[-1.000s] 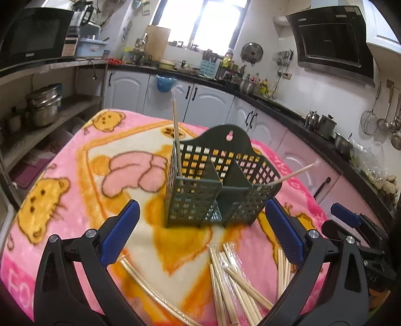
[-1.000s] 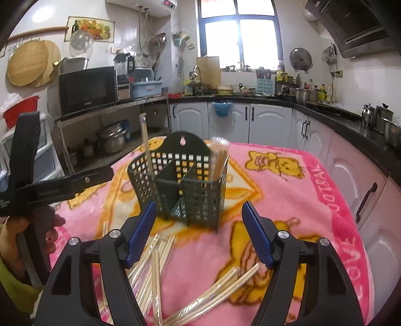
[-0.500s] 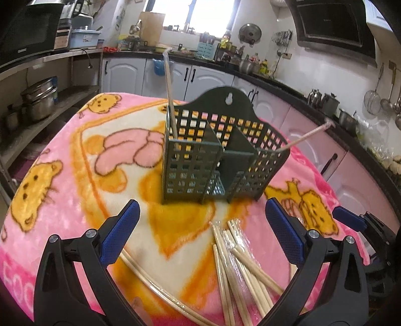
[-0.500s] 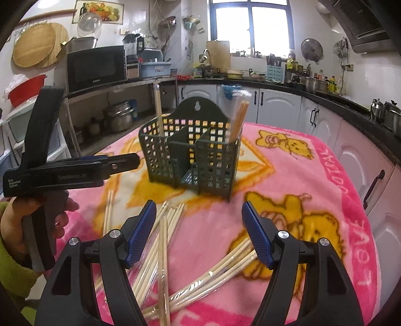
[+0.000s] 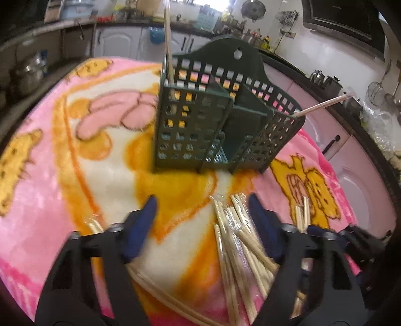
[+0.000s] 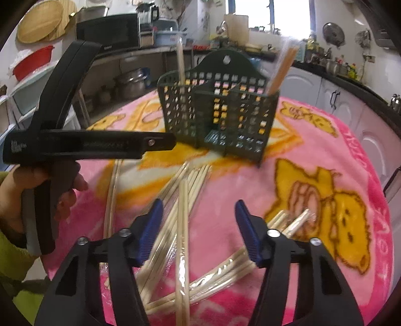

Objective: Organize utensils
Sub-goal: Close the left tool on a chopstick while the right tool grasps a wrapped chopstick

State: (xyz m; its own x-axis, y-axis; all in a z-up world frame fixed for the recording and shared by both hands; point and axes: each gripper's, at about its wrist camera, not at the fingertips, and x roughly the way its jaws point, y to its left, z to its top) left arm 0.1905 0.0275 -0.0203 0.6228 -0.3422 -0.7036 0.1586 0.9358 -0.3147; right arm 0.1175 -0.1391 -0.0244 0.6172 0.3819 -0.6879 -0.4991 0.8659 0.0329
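Wooden chopsticks (image 6: 183, 220) — beside green caddy (image 6: 218, 110)

Home kitchen: white cabinets (image 6: 333, 97), microwave (image 6: 110, 30), range hood (image 5: 343, 20).

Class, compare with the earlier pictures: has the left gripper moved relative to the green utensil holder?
Yes. The left gripper has come down and closer to the green utensil holder, which fills more of its view; its empty jaws have just been closing.
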